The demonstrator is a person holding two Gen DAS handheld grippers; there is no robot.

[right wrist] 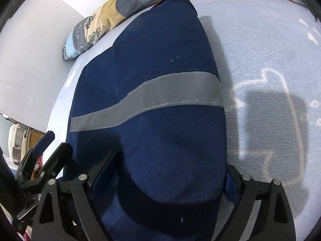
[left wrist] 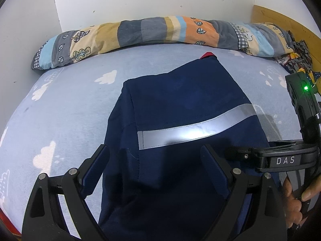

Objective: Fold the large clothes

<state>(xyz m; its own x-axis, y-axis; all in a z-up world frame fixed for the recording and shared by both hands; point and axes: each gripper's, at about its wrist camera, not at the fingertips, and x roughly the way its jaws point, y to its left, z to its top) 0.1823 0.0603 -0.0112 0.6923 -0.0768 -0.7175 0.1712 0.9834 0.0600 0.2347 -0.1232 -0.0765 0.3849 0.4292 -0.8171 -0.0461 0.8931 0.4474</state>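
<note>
Lying folded under both tools, navy garment [left wrist: 180,104]

Both tongs, left [left wrist: 154,158] and right [right wrist: 170,168], gape wide, angled downward.

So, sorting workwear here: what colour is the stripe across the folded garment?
Silver-grey stripe on a navy garment; clearest in the right wrist view.
</note>
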